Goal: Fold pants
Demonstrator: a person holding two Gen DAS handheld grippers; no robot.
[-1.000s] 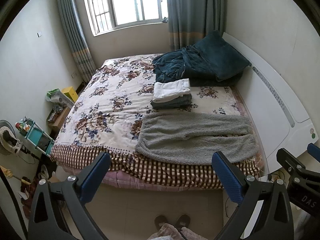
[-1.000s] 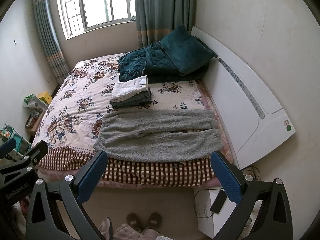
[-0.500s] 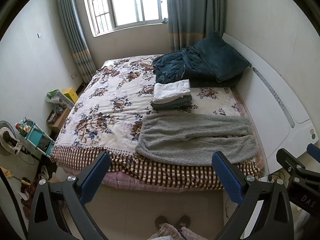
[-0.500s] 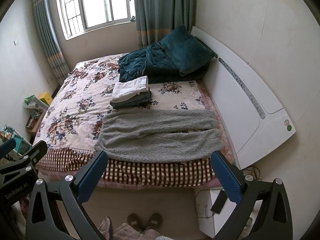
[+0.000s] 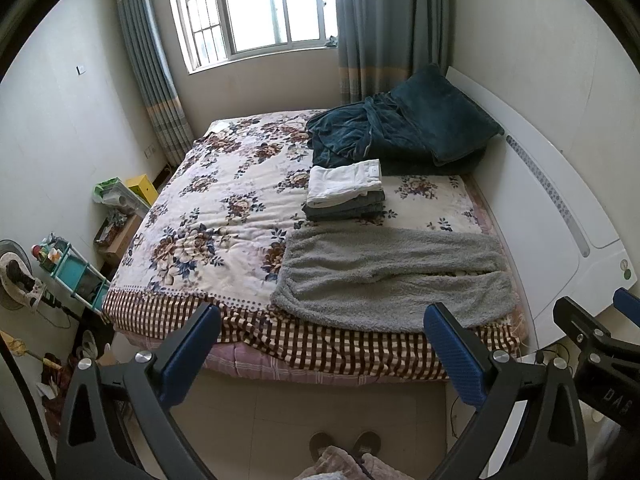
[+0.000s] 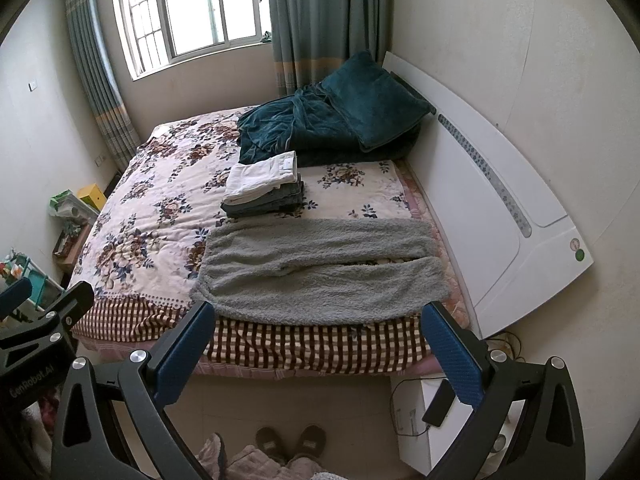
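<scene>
Slippers, two of them, stand on the tiled floor at the bottom of both views, with a person's fuzzy trouser legs just below. Two grippers hang over that floor short of the bed: the left gripper and the right gripper, each with two blue-padded fingers spread wide apart and holding nothing. In the right wrist view the left tool's body reads "GenRobot.AI"; in the left wrist view the right tool's body shows "DAS", the rest cut off. One white box sits on the floor by the bed's corner with a dark phone on it. On the bed, one pair of grey fleece pants lies flat along the near edge, waistband to the left, its two legs running right toward the white headboard, partly over the checked border. Just behind it sits one stack of folded clothes, white piece on top. Farther back lie one dark teal robe and one teal pillow, below one window flanked by two curtains.
</scene>
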